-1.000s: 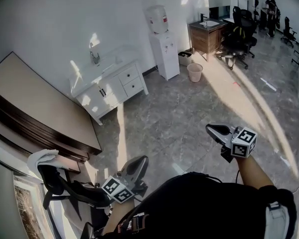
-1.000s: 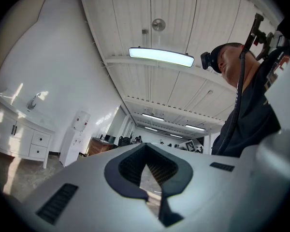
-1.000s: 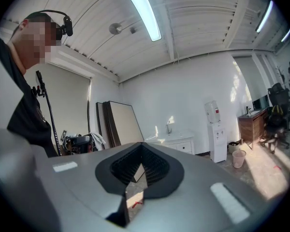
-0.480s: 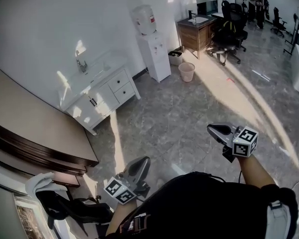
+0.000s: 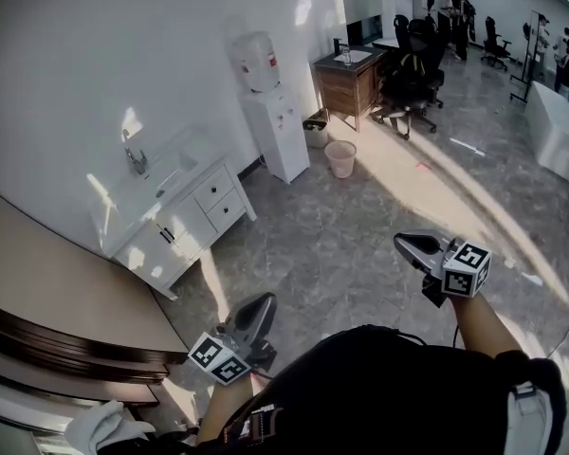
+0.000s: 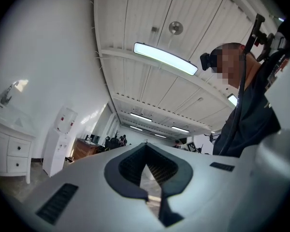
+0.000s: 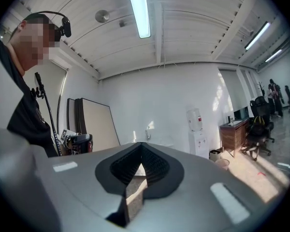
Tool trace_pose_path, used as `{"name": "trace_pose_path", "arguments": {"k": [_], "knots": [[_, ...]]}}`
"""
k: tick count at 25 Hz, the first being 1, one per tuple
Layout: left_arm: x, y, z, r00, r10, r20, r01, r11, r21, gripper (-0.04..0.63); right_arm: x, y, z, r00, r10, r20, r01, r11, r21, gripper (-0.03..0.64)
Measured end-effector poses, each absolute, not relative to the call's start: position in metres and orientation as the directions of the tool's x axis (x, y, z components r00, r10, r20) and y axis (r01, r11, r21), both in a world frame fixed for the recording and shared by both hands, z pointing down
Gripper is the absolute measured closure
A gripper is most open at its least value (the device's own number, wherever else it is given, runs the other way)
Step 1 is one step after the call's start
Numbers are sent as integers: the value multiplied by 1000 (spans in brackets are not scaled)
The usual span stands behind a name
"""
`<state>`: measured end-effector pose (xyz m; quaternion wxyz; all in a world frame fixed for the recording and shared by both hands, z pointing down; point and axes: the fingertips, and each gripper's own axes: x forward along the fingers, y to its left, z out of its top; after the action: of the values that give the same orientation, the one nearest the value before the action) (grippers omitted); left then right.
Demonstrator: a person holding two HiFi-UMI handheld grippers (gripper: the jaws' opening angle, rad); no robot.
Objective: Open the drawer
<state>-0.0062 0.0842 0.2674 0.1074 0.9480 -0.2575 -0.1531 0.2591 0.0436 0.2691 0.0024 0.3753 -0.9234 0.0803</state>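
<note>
Left gripper is fully closed with nothing in it. Right gripper is the same: jaws pressed together at the tips, empty.

The room is a big open office with a grey marble-look floor and sun patches across it. There's a plain white wall on the left. A white sink cabinet stands against it with a faucet on top. The drawers are the two stacked at the cabinet's right end, both shut, well apart from either gripper. Further along the wall there's a water dispenser, then a pinkish bin and a wooden cabinet. Black office chairs are near that, and a white table is off at the right edge. A brown board leans at the lower left, with a white cloth just below it. The ceiling has long strip lights.

Both grippers are out over bare floor and not touching anything. The left one is held low and close to the body, nose tipped a bit upward and aimed roughly toward the sink cabinet. Its marker cube sits at the near end. The right one is out on a stretched forearm, about level, pointing up-left in the head view. The right gripper view has the cabinet and dispenser ahead of it.
</note>
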Motion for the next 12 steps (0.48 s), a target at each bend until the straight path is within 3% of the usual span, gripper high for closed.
{"name": "trace_pose_path", "arguments": {"k": [5, 12], "knots": [[-71, 41, 278, 804, -546, -235, -474, -828, 300, 595, 186, 2, 275, -748, -659, 81, -664, 736, -135, 615], [-155, 12, 304, 707, -670, -226, -585, -734, 345, 595, 117, -55, 289, -801, -585, 131, -598, 792, -122, 615]]}}
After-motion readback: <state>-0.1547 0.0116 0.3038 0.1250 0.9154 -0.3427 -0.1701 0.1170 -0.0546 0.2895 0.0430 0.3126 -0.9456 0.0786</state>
